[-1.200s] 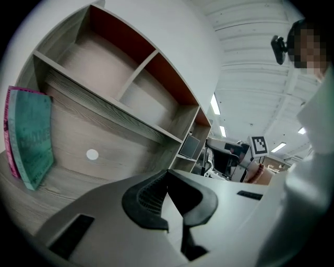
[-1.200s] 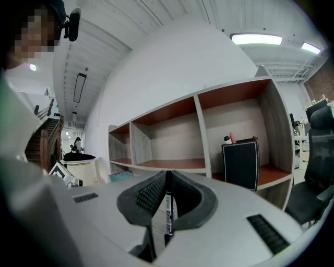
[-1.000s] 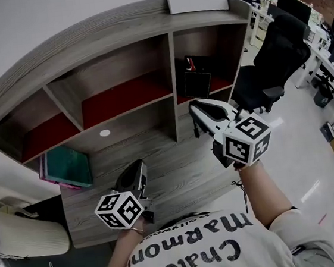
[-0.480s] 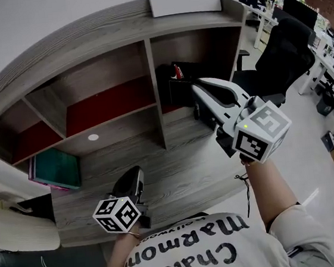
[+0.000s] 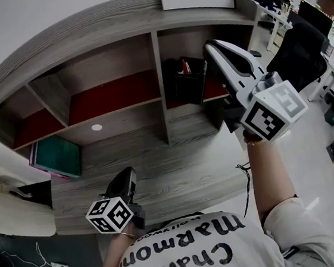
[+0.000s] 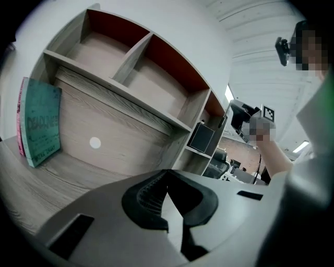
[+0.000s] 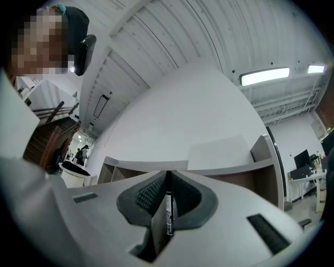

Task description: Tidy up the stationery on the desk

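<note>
Right gripper view shows the right tool (image 7: pixel 168 173) closed on a thin black pen with a white printed label (image 7: pixel 168 208). The pen stands upright between the ribbed black pads, its tip pointing up past a wall and ceiling lights. In the head view the right tool (image 5: pixel 210 46) is held high, in front of the right-hand compartment of the grey wood shelf unit with red back panels (image 5: pixel 111 64). A black square pen holder (image 5: pixel 188 85) stands in that compartment, with a red-tipped item poking out of its top.

The left tool (image 6: pixel 167 171) has its jaws together at the tips with nothing between them. In the head view it sits low over the front of the grey wood-grain worktop (image 5: pixel 176 164), well apart from the right tool. A teal book with a pink edge (image 6: pixel 40 122) stands tilted at the far left of the worktop, under the lowest shelf. A small white round disc (image 5: pixel 97 127) is on the back panel near it.
</note>
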